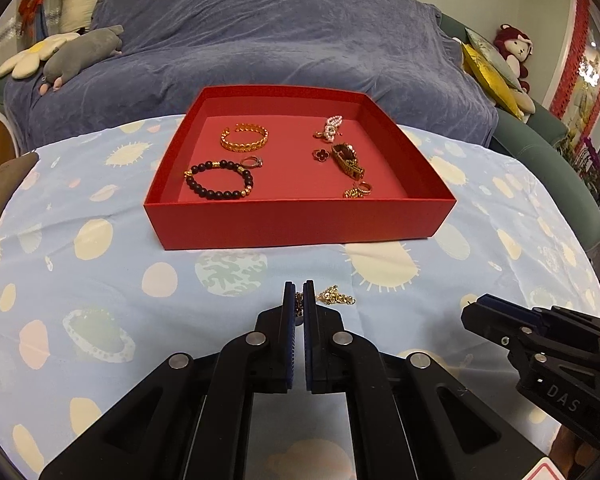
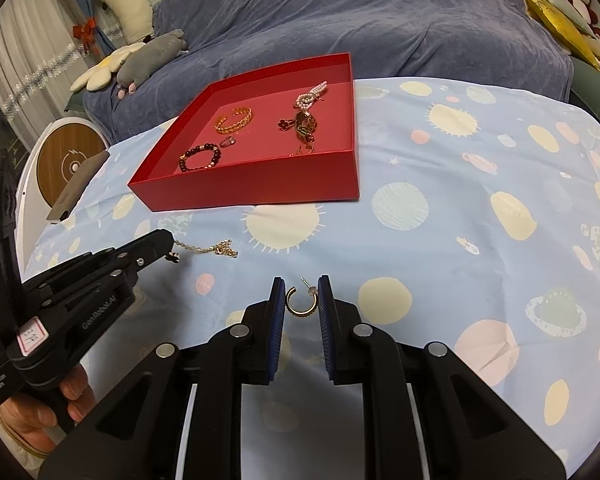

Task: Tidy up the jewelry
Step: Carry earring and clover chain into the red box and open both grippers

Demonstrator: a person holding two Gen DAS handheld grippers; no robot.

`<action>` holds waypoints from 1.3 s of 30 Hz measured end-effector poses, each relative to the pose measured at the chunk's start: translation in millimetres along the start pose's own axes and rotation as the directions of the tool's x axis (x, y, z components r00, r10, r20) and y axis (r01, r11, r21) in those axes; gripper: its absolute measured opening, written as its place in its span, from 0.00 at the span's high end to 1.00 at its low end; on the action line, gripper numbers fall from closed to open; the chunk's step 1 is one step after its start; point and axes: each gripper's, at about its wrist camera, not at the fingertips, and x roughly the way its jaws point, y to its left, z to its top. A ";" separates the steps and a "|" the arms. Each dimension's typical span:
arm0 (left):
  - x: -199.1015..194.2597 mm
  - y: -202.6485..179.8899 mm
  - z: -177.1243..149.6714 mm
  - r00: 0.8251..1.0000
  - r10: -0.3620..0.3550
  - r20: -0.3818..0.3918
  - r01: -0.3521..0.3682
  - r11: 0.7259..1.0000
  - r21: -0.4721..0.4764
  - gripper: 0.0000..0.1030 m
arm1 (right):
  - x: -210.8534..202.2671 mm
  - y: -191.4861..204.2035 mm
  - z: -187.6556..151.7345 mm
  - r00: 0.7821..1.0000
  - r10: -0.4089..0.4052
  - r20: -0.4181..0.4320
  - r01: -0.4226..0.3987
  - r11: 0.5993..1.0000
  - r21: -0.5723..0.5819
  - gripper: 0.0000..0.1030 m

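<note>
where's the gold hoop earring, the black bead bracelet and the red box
gold hoop earring (image 2: 299, 302): right wrist view, bottom of the hoop
black bead bracelet (image 1: 219, 195): left wrist view, its near beads
red box (image 1: 296, 224): left wrist view, front outer wall

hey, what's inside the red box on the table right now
In the red box: a gold bangle, a dark bead bracelet, a ring, a pearl piece, a dark flower charm, a gold watch and gold earrings. The near wall hides its front floor strip.
</note>
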 end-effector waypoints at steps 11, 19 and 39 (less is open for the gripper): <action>-53.8 34.5 24.0 0.994 -0.031 0.109 0.042 0.994 -0.102 0.99 | -5.5 8.7 4.2 1.000 0.016 0.020 -0.016 1.000 -0.020 0.84; -77.2 38.8 27.0 0.989 -0.029 0.145 0.045 0.994 -0.104 0.99 | -13.8 20.2 4.9 0.998 0.048 0.044 -0.047 0.998 -0.043 0.84; -75.2 23.8 31.9 0.990 0.019 0.139 -0.012 0.999 -0.049 0.99 | -35.3 46.2 19.5 0.990 0.104 0.096 -0.093 0.989 -0.112 0.84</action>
